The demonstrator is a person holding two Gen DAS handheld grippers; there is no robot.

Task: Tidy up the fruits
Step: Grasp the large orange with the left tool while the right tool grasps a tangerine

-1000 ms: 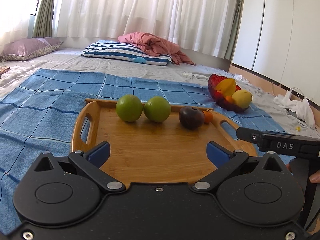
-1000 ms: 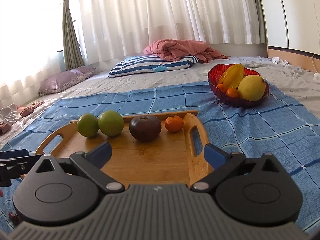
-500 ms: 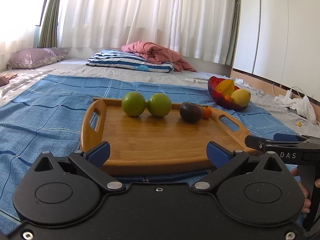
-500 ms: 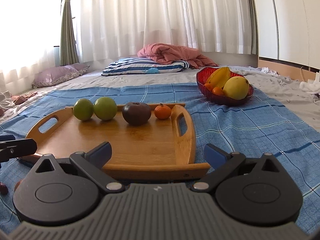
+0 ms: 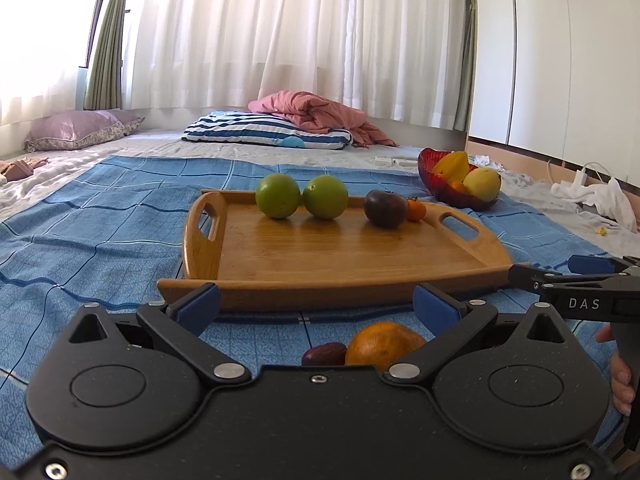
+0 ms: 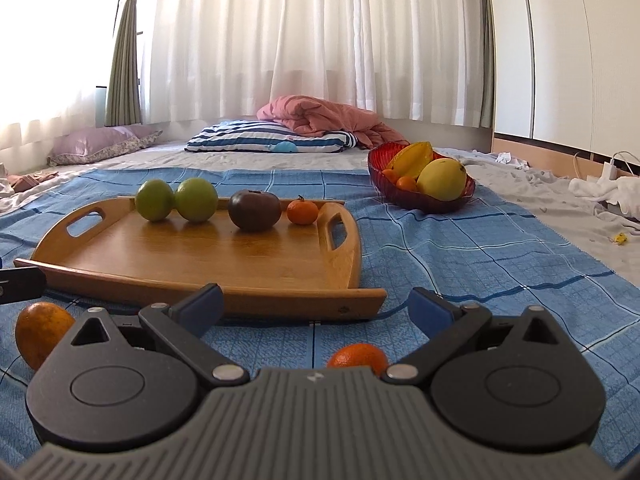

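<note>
I am working through the picking-up step of sorting the fruit, with both tools hanging low over the blue checked cloth [image 6: 460, 240] just near of the wooden tray [image 5: 340, 256]. On the left, my left gripper [image 5: 316, 306] is standing with its jaws apart and nothing between them, and a large orange [image 5: 382, 346] with a small dark plum [image 5: 324, 354] touching its left side is lying on the cloth just under its nose. The tray is already carrying, along its far edge from left to right, two green fruits [image 5: 302, 196], a dark tomato [image 5: 385, 209] and a small tangerine [image 5: 416, 210]. Further right, my right gripper [image 6: 316, 306] is likewise gaping and empty, with another tangerine [image 6: 358, 356] lying loose just below it. At the far right the red bowl [image 6: 400, 196] is holding a starfruit, a mango and small oranges. I am judging that the next move calls for dipping one gripper down, straddling its nearest fruit and closing gently, since round fruit on soft cloth is likely to roll.
</note>
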